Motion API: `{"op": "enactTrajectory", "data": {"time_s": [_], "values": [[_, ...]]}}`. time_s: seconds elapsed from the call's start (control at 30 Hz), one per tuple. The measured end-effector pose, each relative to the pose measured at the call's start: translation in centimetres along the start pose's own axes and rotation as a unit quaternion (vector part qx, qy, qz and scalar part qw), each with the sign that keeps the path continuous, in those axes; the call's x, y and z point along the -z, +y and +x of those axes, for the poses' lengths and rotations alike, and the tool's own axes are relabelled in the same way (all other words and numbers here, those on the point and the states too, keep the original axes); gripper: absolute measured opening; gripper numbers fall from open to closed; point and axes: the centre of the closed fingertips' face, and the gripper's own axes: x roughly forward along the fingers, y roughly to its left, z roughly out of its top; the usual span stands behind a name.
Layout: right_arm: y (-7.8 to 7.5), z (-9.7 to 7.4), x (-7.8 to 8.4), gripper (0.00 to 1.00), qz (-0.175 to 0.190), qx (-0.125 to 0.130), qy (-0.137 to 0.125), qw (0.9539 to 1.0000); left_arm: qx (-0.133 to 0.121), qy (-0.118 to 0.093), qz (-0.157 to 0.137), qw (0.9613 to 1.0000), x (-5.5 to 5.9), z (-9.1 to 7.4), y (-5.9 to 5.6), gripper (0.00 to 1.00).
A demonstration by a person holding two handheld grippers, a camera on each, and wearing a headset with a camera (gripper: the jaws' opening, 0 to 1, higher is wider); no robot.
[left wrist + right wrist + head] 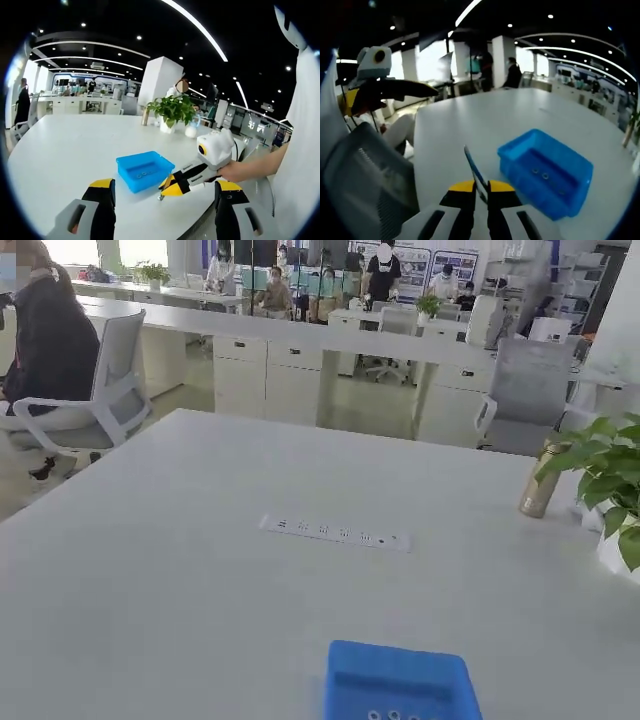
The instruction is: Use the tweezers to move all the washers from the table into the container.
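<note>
The right gripper (480, 189) clamps the blue tweezers (474, 169); the left gripper (164, 186) stands wide apart, empty. Gripped near their rear, the tweezers could pivot and drop their load. Their long axis runs from lower centre up-left, tips forward, just left of the blue container (560, 202) holding washers (536, 171).

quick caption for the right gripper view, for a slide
Right gripper shut on tweezers beside a blue container holding washers, on a white table.
</note>
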Motion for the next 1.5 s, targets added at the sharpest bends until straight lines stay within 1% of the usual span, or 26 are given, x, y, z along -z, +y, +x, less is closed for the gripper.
{"op": "enactTrajectory", "data": {"time_s": [0.07,0.13,0.17,0.23,0.27,0.33,0.37,0.4,0.47,0.53,0.63,0.73,0.87,0.93,1.0,1.03,1.07,1.1,1.2,1.27,1.33,1.43,1.47,1.5], "values": [[0.4,0.1,0.0,0.05,-0.016,-0.004,0.004,0.9999,0.008,-0.008,0.006,0.9999,-0.7,0.4,-0.4,0.82],[0.6,0.2,0.0,0.05,-0.02,-0.01,0.008,0.9997,0.018,-0.012,0.009,0.9997,-1.1,0.6,-0.7,0.82],[0.5,0.2,0.1,0.05,-0.026,-0.009,0.01,0.9996,0.021,-0.01,0.01,0.9997,-1.0,0.7,-0.8,0.82],[0.3,0.2,0.1,0.05,-0.039,-0.007,0.014,0.9991,0.03,0.004,0.019,0.9994,-0.7,1.0,-1.2,0.82],[0.4,0.1,0.1,0.04,-0.039,-0.007,0.018,0.999,0.031,0.008,0.029,0.9991,-0.7,1.1,-1.2,0.82],[0.2,0.0,0.2,0.04,-0.044,-0.004,0.021,0.9988,0.026,0.009,0.034,0.999,-0.7,1.1,-1.2,0.81],[0.0,-0.1,0.4,0.04,-0.039,-0.004,0.021,0.999,0.025,0.007,0.033,0.9991,-0.8,1.1,-1.2,0.81],[-0.3,-0.2,0.4,0.04,-0.034,-0.002,0.02,0.9992,0.023,-0.003,0.027,0.9994,-1.0,1.1,-1.3,0.81],[-0.5,-0.3,0.5,0.04,-0.03,0.001,0.018,0.9994,0.024,-0.008,0.02,0.9995,-1.1,1.0,-1.5,0.81],[-0.5,-0.4,0.5,0.03,-0.025,0.008,0.019,0.9995,0.023,-0.007,0.019,0.9995,-0.9,0.8,-1.8,0.8],[-0.9,-0.6,0.7,0.03,-0.013,0.016,0.021,0.9996,0.018,-0.002,0.02,0.9996,-0.4,0.5,-1.9,0.8],[-1.1,-1.0,0.8,0.03,0.004,0.02,0.02,0.9996,0.014,0.001,0.012,0.9998,0.1,0.2,-1.8,0.8],[-1.4,-1.4,0.8,0.02,0.027,0.022,0.016,0.9993,0.012,0.003,0.011,0.9999,0.3,0.0,-1.8,0.78],[-1.6,-1.4,0.8,0.02,0.035,0.021,0.013,0.9991,0.012,0.003,0.011,0.9999,0.3,0.1,-1.7,0.78],[-1.7,-1.5,0.6,0.02,0.052,0.018,0.004,0.9984,0.012,0.001,0.01,0.9999,0.2,0.1,-1.7,0.78],[-1.7,-1.6,0.1,0.02,0.068,0.018,-0.013,0.9975,0.012,0.0,0.01,0.9999,0.1,0.1,-1.7,0.77],[-1.7,-1.6,0.0,0.02,0.069,0.018,-0.017,0.9973,0.012,-0.003,0.009,0.9999,0.0,0.1,-1.7,0.77],[-2.0,-1.8,-0.4,0.02,0.076,0.021,-0.027,0.9965,0.012,-0.004,0.008,0.9999,-0.1,0.1,-1.7,0.77],[-2.4,-2.3,-1.0,0.03,0.068,0.028,-0.024,0.997,0.01,-0.006,0.008,0.9999,-0.1,0.0,-1.6,0.77],[-2.8,-2.6,-1.8,0.03,0.069,0.032,-0.036,0.9965,0.009,-0.006,0.007,0.9999,0.0,-0.1,-1.6,0.77],[-3.3,-3.0,-2.7,0.03,0.081,0.034,-0.054,0.9947,0.007,-0.008,0.006,0.9999,0.1,-0.3,-1.6,0.77],[-4.1,-3.6,-3.7,0.03,0.08,0.042,-0.064,0.9938,0.003,-0.006,0.004,1.0,0.4,-0.6,-1.4,0.76],[-4.8,-3.8,-4.1,0.03,0.085,0.049,-0.071,0.9926,0.002,-0.006,0.003,1.0,0.5,-0.6,-1.3,0.76],[-5.2,-4.0,-4.4,0.03,0.086,0.055,-0.073,0.9921,-0.001,-0.007,0.002,1.0,0.5,-0.8,-1.2,0.76]]}}
